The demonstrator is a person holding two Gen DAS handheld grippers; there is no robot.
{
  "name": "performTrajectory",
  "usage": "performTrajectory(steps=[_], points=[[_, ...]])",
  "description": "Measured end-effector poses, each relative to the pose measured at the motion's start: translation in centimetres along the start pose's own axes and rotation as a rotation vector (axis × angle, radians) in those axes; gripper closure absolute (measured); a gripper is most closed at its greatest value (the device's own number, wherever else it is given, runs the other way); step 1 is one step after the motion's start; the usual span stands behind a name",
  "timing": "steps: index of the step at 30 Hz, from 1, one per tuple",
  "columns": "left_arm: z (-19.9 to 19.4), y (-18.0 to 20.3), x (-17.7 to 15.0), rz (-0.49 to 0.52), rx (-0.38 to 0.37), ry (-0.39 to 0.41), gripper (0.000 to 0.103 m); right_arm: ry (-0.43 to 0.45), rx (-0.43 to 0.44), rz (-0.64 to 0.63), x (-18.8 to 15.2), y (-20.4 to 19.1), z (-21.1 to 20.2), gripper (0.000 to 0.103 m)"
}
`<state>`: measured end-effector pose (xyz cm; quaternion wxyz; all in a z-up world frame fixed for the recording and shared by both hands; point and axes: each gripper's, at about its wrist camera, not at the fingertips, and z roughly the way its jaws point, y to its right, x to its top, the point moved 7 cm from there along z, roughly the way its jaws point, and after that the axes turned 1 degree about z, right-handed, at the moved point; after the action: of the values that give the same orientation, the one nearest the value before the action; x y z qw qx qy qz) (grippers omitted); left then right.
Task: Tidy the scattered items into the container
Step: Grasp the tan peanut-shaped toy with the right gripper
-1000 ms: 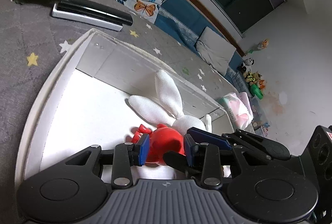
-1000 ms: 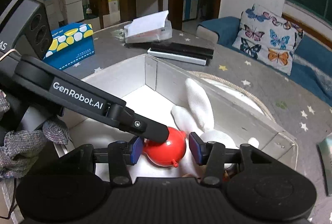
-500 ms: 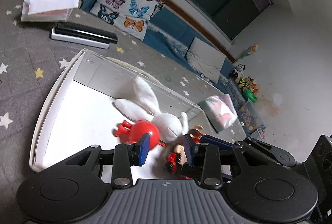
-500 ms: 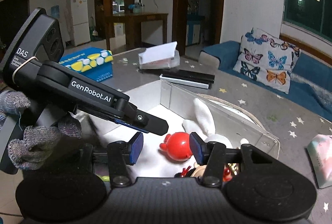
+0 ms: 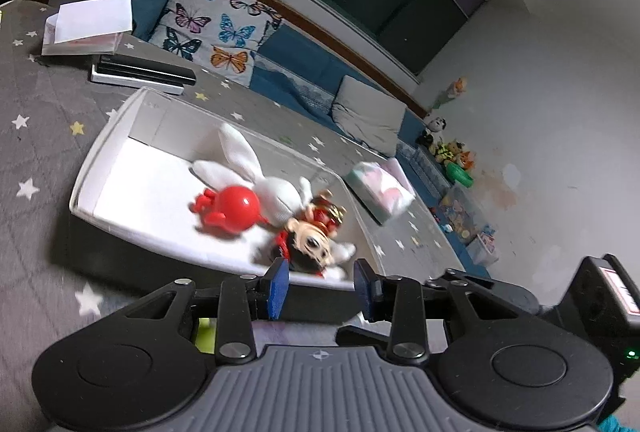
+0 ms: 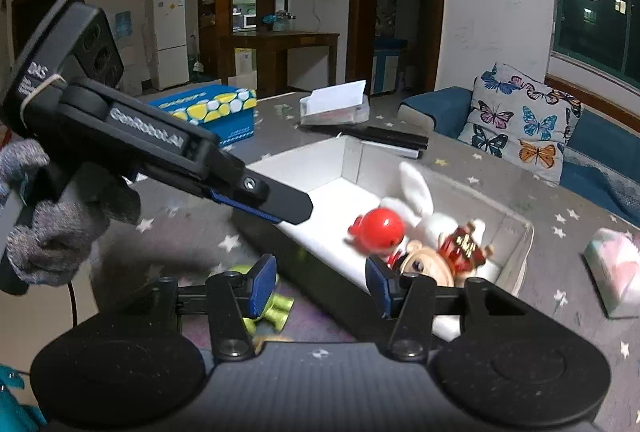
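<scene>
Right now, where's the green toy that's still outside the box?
In the right wrist view the green toy lies on the starry grey cloth just outside the white box's near wall, behind the right gripper's left finger.

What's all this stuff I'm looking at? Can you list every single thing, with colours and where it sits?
container: one, white, open-topped, on the starry grey surface
rabbit plush: one, white, inside the container
round toy: one, red, inside, against the rabbit
big-headed doll: one, red outfit, inside, near end
green toy: one, yellow-green, outside the container, on the grey surface
tissue pack: one, pastel, beside the container
black-and-white flat boxes: a stack, beyond the container
clear box with white paper: one, farther back
blue box: one, yellow and white spots, far side
butterfly cushion: one, on the blue sofa
left gripper: black, blue pads, open, empty
right gripper: black, blue pads, open, empty
gloved hand: one, grey, holding the left gripper
</scene>
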<state>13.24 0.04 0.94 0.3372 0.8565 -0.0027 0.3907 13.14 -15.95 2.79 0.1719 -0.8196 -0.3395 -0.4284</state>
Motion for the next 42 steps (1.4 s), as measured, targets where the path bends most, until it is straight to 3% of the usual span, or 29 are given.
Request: performTrajectory(steps=[7,14,42], points=[[-0.5,1.1,-3.6,0.004,-0.016,-0.045,0.065,-0.062,0.021,0.007,-3.3,-1.0,0.1,0.053],[-0.1,0.3,-6.0,-0.056,-0.02,-0.087,0.065,-0.103,0.03,0.017,-5.2,-1.4,1.2,0.053],[1.0,-2.6,-8.1,-0.188,0.013,-0.133,0.065,-0.172,0.074,0.009,-7.2,-2.6,1.3,0.053]])
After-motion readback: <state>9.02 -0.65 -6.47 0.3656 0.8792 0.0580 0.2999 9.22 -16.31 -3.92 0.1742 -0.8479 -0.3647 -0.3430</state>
